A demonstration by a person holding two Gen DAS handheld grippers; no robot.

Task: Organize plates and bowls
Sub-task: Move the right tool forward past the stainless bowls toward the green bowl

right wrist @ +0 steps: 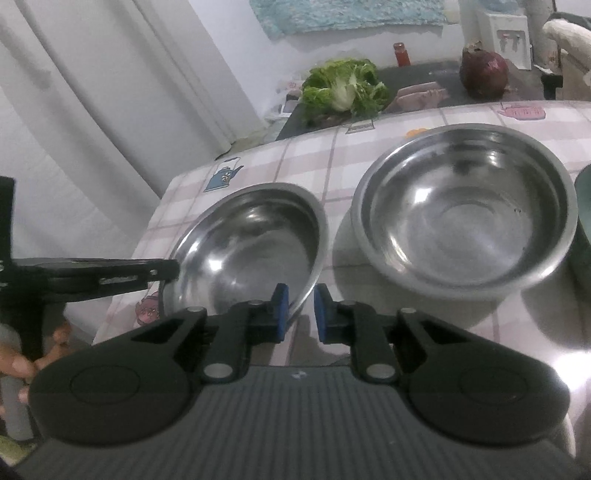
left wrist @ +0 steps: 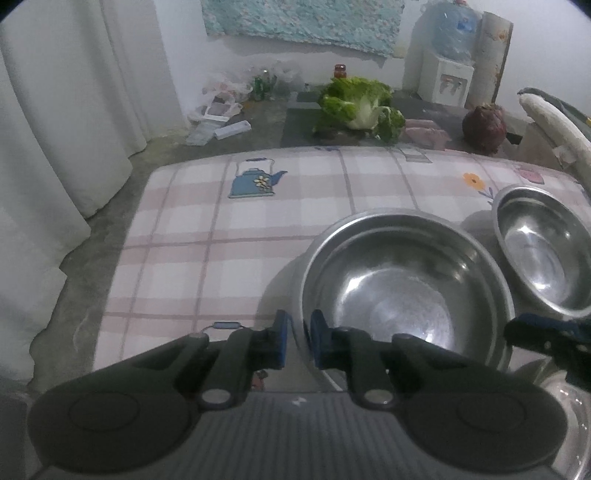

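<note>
We are working over a table (left wrist: 192, 236) draped in a pink-and-white checked cloth printed with a blue kettle (left wrist: 255, 182) and small flowers. White curtains (left wrist: 66, 110) are hanging along the left, and a pale wall behind is carrying a patterned blue-green cloth (left wrist: 303, 22). Beyond the far edge of the table a head of leafy green lettuce (left wrist: 356, 107) is lying on a dark surface, with a dark red, round vegetable (left wrist: 484, 127) to its right and a water dispenser (left wrist: 448, 55) standing against the wall.

On the cloth, two round, shiny steel bowls are sitting side by side, just apart, both empty. The left bowl (left wrist: 402, 284) looks like a stack, a second rim showing inside the outer one. The right bowl (right wrist: 465, 210) is sitting upright, and at the right edge we are seeing a sliver of a dark greenish vessel (right wrist: 583, 229).

We are holding the left gripper (left wrist: 297, 341) at the left bowl's near left rim, its blue pads pinching the steel edge. The right gripper (right wrist: 300, 314) is clamping the same bowl's near right rim between its own blue pads.
</note>
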